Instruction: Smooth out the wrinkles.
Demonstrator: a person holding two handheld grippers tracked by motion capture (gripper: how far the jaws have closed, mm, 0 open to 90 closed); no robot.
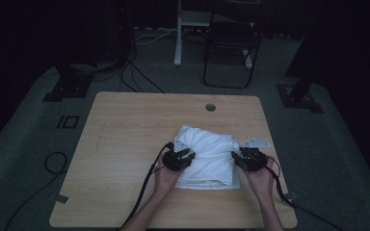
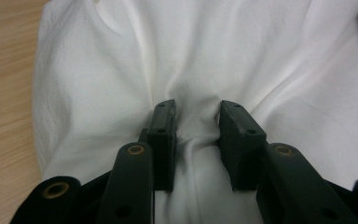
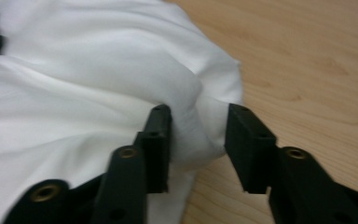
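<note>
A folded white cloth (image 1: 207,154) lies on the wooden table (image 1: 125,134), right of centre near the front. My left gripper (image 1: 189,155) is at its left edge; in the left gripper view the jaws (image 2: 198,109) pinch a raised fold of the cloth (image 2: 214,56), and creases run out from the grip. My right gripper (image 1: 238,156) is at the cloth's right edge. In the right gripper view its jaws (image 3: 198,114) straddle a bulging corner of the cloth (image 3: 74,70). One pad touches the cloth, the other stands just off it.
A round cable hole (image 1: 210,107) sits near the table's far edge. Bare wood stretches left of the cloth. A folding chair (image 1: 231,43) and a white stand (image 1: 178,33) are on the dark floor behind, with cables (image 1: 139,77) trailing there.
</note>
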